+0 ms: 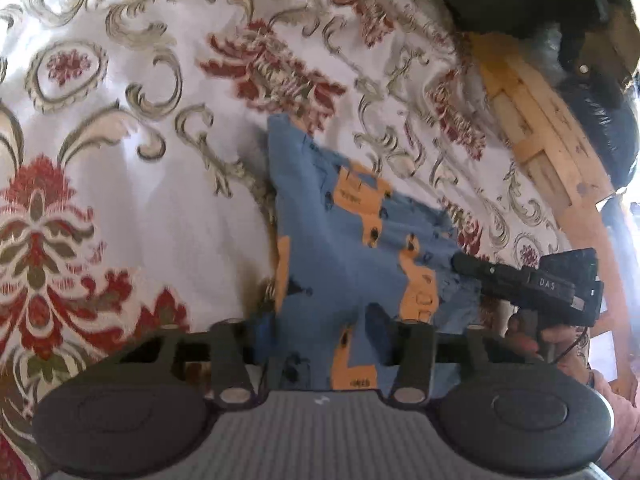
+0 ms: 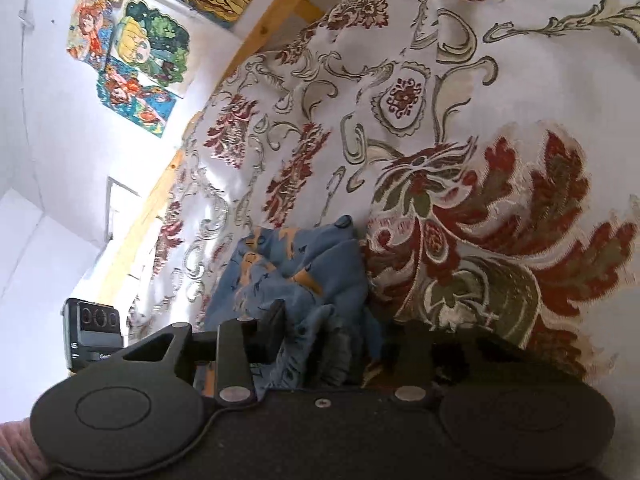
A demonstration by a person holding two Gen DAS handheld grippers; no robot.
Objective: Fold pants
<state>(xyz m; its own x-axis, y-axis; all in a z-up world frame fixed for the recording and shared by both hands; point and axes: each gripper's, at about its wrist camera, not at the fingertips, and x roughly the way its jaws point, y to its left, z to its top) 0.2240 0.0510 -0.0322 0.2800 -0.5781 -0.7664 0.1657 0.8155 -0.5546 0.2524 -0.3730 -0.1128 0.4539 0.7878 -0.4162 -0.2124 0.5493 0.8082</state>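
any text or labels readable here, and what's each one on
"DAS": on the right gripper body, seen from the left wrist view.
"Go...": cut-off brand on the camera at the left edge, rest hidden.
Orange prints on the blue pants: marks too blurred to read.

The white bedspread with red and olive floral brocade (image 1: 132,184) lies bare to the left of and beyond the small blue pants with orange vehicle prints (image 1: 352,240), so that side is free to pass. To the right, the black right gripper (image 1: 460,262) rests on the pants' edge, and the pale wooden bed frame (image 1: 536,140) with a black plastic bag (image 1: 612,136) closes that side.
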